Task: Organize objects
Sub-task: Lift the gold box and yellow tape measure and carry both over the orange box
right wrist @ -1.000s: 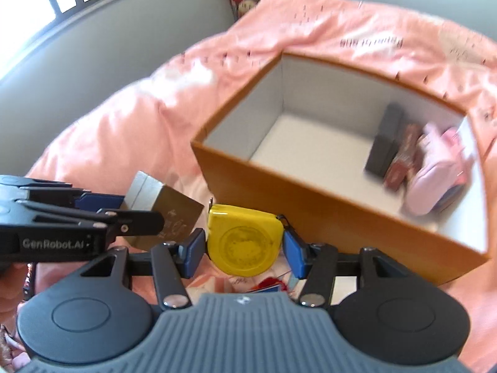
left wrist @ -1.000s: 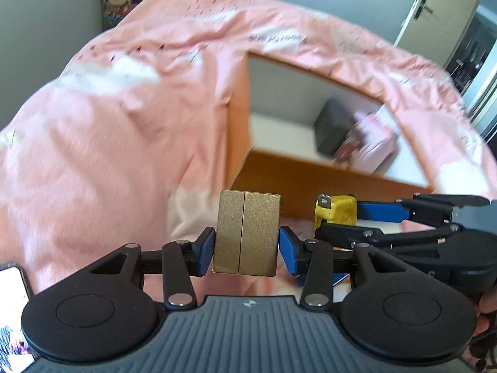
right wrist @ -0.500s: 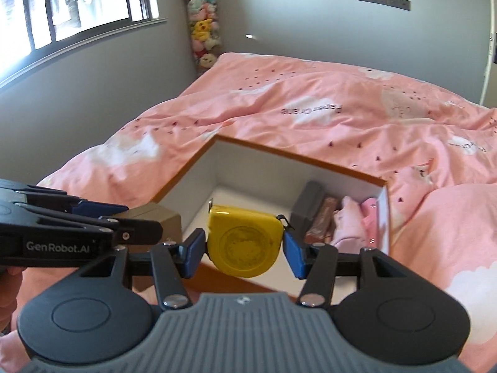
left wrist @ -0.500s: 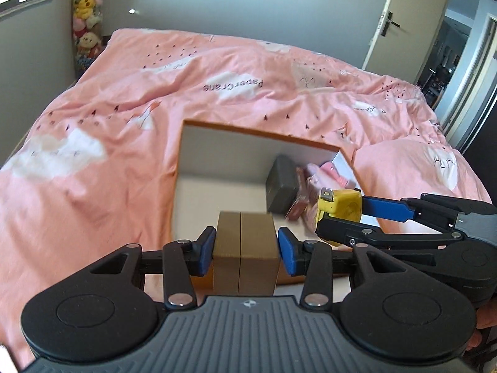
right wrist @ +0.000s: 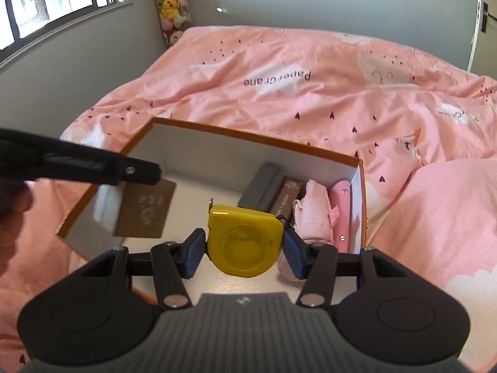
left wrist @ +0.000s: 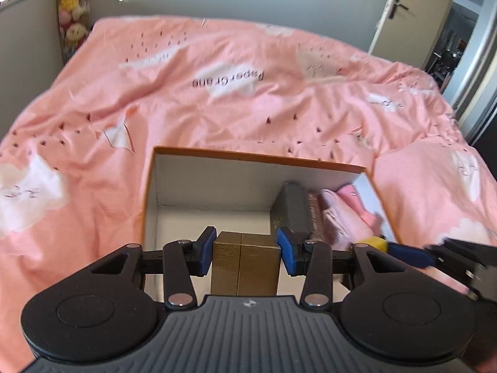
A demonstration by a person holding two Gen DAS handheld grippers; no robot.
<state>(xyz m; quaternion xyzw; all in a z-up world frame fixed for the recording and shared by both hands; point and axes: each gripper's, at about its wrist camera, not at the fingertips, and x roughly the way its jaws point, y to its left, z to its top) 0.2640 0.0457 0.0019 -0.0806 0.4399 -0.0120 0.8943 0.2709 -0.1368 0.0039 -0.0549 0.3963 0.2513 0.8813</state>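
Gold ribbed card wraps the small gold box [left wrist: 245,261], a squared block with a seam down its middle, pinched between the blue pads of the left gripper [left wrist: 247,255] above the near-left part of the orange box [left wrist: 257,157]. That carton is rectangular, orange outside, matte white inside, and sits on a rumpled pink duvet [left wrist: 217,99]. Further right, the right gripper [right wrist: 243,253] clamps the yellow tape measure [right wrist: 245,242], a smooth rounded plastic case, over the carton's middle. Along the right wall stand a grey case [right wrist: 264,186], a brown book [right wrist: 287,197], a soft pink pouch [right wrist: 313,214] and a flat pink case [right wrist: 341,214].
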